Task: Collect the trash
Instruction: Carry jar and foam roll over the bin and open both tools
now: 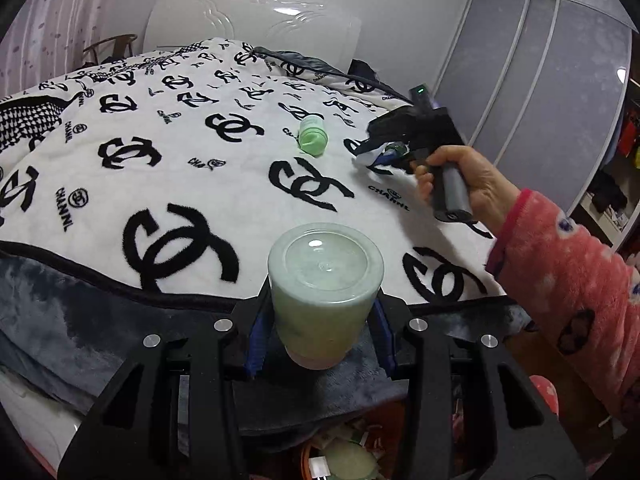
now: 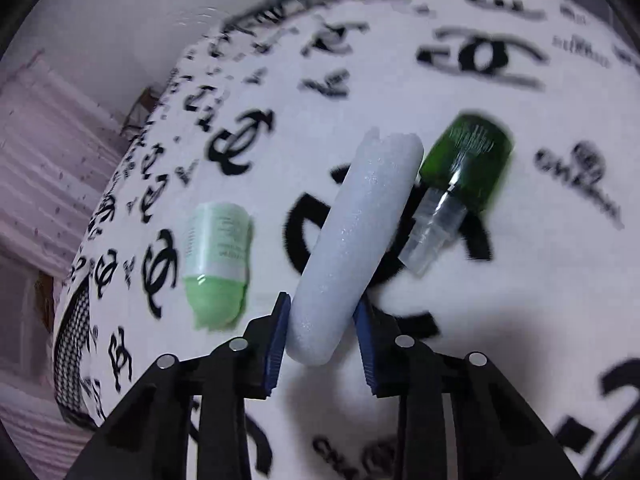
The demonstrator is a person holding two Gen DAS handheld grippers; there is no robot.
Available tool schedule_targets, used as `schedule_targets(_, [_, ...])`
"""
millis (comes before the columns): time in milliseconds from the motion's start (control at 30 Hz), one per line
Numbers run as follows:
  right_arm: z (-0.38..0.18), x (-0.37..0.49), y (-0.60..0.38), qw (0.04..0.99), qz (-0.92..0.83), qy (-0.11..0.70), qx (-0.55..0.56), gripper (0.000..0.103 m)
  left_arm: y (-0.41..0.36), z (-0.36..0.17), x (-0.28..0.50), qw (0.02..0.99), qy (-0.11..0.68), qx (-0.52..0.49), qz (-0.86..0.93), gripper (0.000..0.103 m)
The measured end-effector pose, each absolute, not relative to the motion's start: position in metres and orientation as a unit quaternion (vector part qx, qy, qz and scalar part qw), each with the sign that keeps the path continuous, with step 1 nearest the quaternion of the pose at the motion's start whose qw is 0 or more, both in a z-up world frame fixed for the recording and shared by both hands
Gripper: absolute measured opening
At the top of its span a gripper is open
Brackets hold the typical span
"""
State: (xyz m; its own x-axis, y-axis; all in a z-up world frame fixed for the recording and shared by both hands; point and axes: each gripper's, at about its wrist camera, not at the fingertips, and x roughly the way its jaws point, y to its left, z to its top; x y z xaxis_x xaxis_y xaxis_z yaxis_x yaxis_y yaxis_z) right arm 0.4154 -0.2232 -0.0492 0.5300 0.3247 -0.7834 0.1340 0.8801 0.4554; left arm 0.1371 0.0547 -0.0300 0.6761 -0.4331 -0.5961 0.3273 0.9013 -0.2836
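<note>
Left tongs (image 1: 320,320) grip a pale green plastic jar (image 1: 325,280) above a bin of rubbish (image 1: 344,456) beside the bed (image 1: 168,168), likely for dropping. Right tongs (image 2: 322,328) pinch a white foam tube (image 2: 356,240) on the monogrammed blanket, beside a dark green spray bottle (image 2: 464,168).

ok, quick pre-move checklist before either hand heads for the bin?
1. Left tongs shut on the pale green jar: ok, pads on both sides.
2. Right tongs on the white foam piece: ok, both pads press its lower end.
3. Foam piece clear of the dark green spray bottle: cannot tell, they overlap in the right wrist view.
4. Trash left on the blanket: not ok, the light green tube and the spray bottle lie there.
5. Bin reachable: cannot tell, only scraps show under the left tongs.
</note>
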Motion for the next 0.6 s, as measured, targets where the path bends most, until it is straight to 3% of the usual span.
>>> schedule_targets(300, [0.009,0.271,-0.239,0.872,0.184,0.412,0.188,0.030,0.041,-0.024,0.105,0.908,0.344,-0.076,-0.225,0.042])
schedule_targets(600, [-0.036,0.070,-0.232,0.864,0.251,0.427,0.090,0.030,0.003,-0.069,0.052,0.873,0.399,-0.056,-0.273,0.042])
